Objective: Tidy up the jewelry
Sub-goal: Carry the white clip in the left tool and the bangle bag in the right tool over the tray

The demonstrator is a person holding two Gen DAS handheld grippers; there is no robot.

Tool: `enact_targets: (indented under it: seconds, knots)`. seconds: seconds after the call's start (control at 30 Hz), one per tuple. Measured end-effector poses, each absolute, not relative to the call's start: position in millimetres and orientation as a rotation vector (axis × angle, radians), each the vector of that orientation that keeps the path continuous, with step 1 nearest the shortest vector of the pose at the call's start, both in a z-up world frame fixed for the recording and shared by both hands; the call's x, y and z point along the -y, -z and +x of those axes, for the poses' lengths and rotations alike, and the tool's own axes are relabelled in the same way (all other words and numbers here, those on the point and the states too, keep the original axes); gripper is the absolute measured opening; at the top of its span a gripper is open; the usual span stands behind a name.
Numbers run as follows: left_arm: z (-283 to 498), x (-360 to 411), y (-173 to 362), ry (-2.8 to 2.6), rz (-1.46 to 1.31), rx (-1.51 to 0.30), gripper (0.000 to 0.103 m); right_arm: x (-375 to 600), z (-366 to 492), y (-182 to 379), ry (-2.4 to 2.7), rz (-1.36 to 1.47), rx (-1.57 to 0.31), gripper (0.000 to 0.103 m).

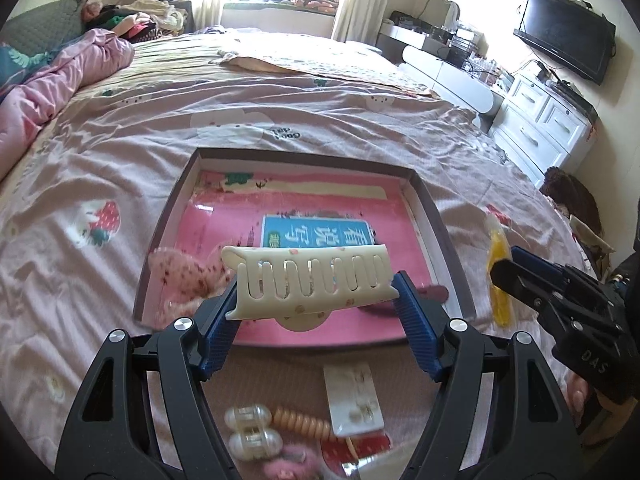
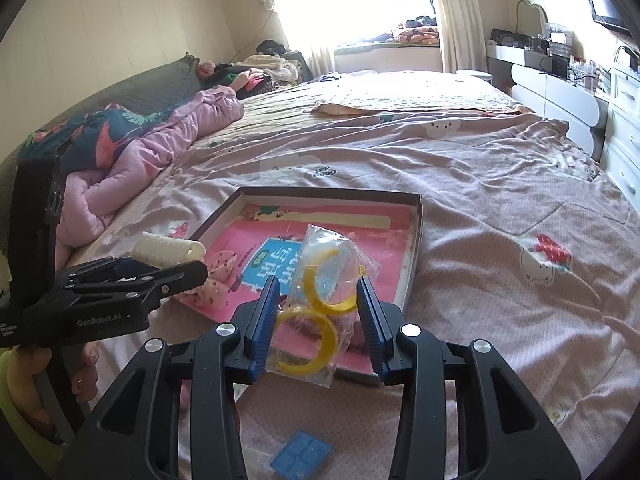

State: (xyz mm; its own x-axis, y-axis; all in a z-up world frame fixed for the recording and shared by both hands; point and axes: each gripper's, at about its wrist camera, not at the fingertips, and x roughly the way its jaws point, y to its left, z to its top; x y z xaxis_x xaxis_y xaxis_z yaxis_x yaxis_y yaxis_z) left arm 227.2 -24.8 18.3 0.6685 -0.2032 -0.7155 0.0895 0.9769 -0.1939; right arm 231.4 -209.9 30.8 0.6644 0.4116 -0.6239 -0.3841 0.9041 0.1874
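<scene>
Two handheld grippers above a shallow box lying on a bed. The left gripper has its blue pads pressing the two ends of a cream hair claw, held crosswise over the near half of the box; the wide spread of the jaws follows from the length of the claw. The right gripper pinches a clear packet of yellow hoops, its pads drawn in against the packet's sides, near the box's near right corner. Both loads hang over the box, which suggests it is the place chosen for collecting the pieces. A pink book lines its floor, and a speckled pink fabric piece already lies at its near left. Still on the sheet, nearer than the box: a pearl clip, a coiled orange tie, a white card of small pieces, and a blue square item.
</scene>
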Motion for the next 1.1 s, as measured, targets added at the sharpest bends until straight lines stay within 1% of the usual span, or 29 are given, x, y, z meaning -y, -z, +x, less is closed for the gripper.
enact_targets:
  seconds: [0.17, 0.37, 0.8, 1.1]
  knots:
    - [240, 23, -17, 0.161, -0.132, -0.817, 0.063, 206, 244, -30, -0.43, 0.03, -0.714, 0.038]
    - [256, 15, -2, 0.161, -0.139, -0.841, 0.064, 201, 262, -24, -0.407, 0.021, -0.726, 0.038]
    - [275, 8, 30, 0.162, -0.138, -0.893, 0.064, 196, 303, 3, -0.364, 0.007, -0.788, 0.038]
    - [278, 4, 38, 0.152, -0.142, -0.907, 0.064, 191, 323, 22, -0.347, -0.006, -0.834, 0.038]
